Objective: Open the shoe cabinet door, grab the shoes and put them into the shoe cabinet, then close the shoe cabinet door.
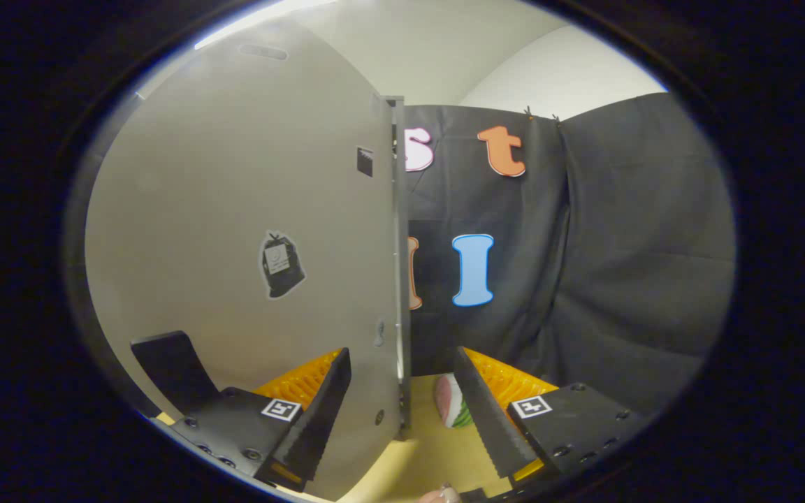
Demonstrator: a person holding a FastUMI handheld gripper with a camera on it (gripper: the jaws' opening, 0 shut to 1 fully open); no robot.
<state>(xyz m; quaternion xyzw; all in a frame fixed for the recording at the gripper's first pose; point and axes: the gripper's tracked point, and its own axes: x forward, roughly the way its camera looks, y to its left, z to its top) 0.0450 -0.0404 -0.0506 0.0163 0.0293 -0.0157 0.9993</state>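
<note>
Cabinet door edge stands between parted fingers; no grip made.

From the left: the grey shoe cabinet door (235,209) fills that side, a flat panel carrying a dark sticker (281,265), with a dark shape (168,367) at its foot that I cannot identify. Its free edge (400,279) runs upright between the fingers of the gripper (402,398), which stand apart, one on each face, neither pressing. Judged stiff, thin and light on its hinges; the face looks smooth, so the edge low down is the sensible hold. To the right, a small rounded red-and-green object (448,399) lies on the yellowish floor (430,454) beside the right finger, partly hidden. The cabinet interior is hidden behind the panel.
</note>
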